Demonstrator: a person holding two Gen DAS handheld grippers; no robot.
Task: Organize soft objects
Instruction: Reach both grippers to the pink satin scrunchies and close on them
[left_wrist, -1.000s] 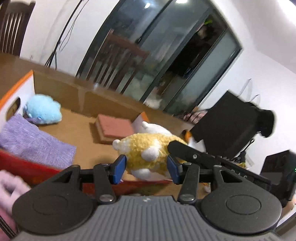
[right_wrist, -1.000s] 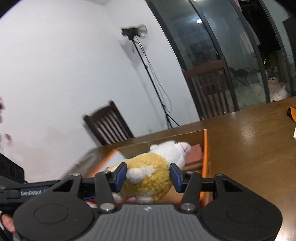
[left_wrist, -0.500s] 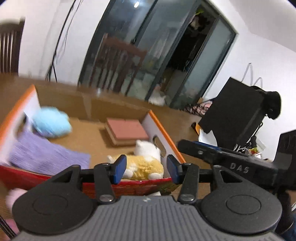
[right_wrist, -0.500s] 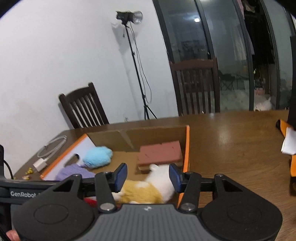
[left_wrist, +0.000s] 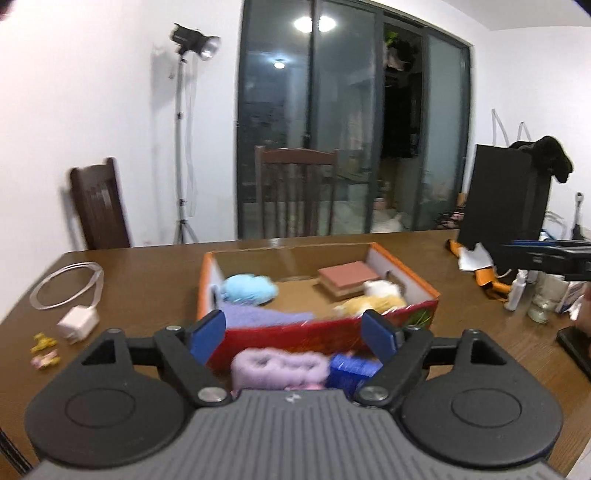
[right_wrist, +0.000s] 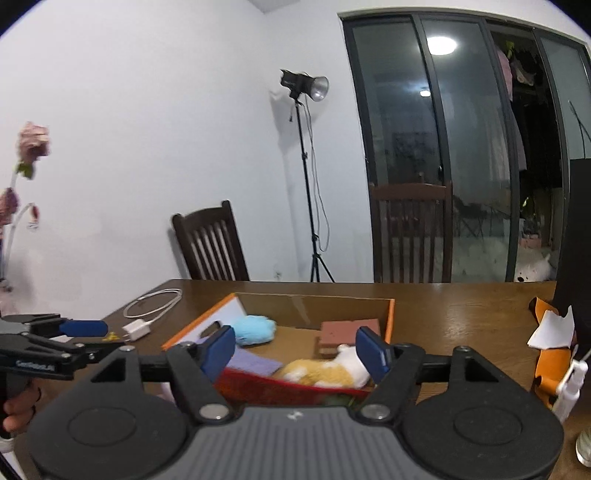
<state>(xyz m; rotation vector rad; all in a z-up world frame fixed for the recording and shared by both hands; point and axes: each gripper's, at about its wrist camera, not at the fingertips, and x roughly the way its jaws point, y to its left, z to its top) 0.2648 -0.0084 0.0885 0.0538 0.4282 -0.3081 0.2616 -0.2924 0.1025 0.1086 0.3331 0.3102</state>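
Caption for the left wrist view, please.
Open left gripper above a pink fuzzy item, facing the cardboard box holding the yellow plush.

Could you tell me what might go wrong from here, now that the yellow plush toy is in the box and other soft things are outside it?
The yellow plush toy lies against the near wall of the box, so it might tip out if nudged. The purple fluffy item sits right against that wall beside a blue object; the open left gripper could catch either the wall or the wrong item.

Open-topped box (left_wrist: 321, 328), walls all round.
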